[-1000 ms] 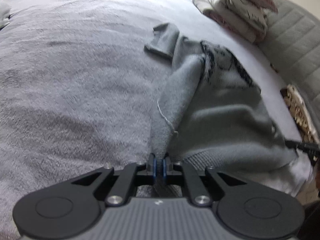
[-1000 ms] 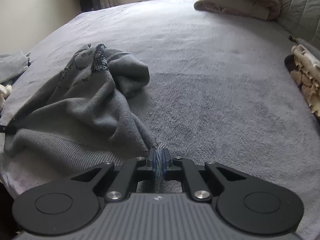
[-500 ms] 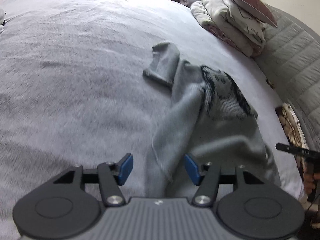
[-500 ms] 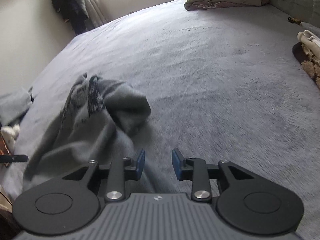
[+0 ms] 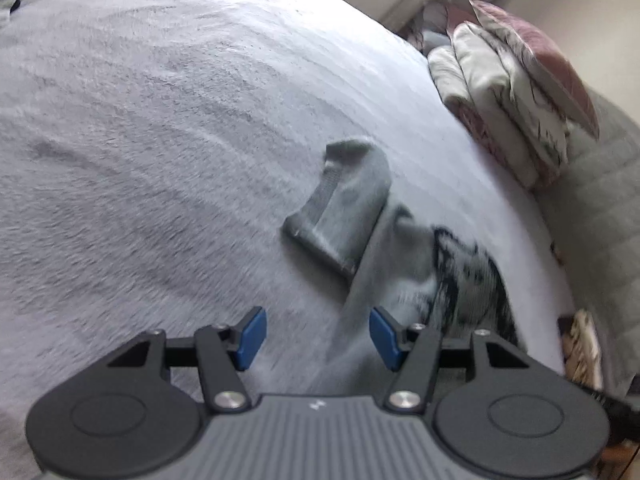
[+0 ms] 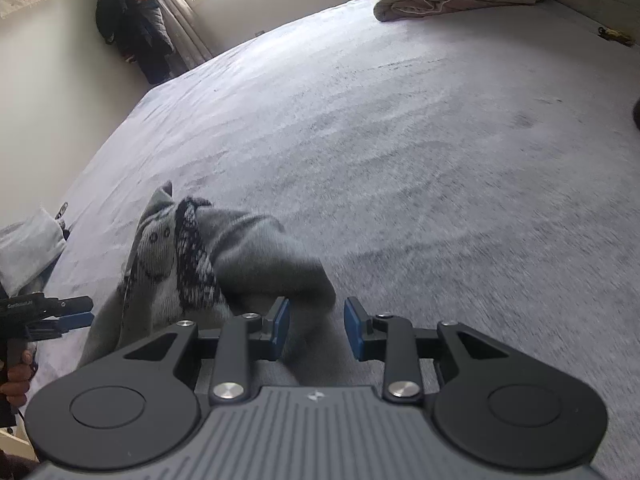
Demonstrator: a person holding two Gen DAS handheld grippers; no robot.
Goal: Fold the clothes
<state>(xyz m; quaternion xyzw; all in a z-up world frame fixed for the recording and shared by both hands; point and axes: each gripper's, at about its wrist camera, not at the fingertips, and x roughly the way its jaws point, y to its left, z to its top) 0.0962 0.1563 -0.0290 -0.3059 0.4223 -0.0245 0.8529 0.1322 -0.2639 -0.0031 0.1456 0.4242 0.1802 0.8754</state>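
both grippers, left [image 5: 316,338] and right [image 6: 316,328], have released the sweater [image 6: 224,256].

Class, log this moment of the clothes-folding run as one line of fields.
step: fold clothes | left hand-held gripper: open | right hand-held gripper: open | grey sweater: crumpled on bed, unheld

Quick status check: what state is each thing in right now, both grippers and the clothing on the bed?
Left gripper: open, fingers empty.
Right gripper: open, holding nothing.
Grey sweater: crumpled, unfolded, lying loose on the bed.
Sweater sleeve: bent over, cuff resting on the bed.
Folded bedding: stacked at the bed's far end.
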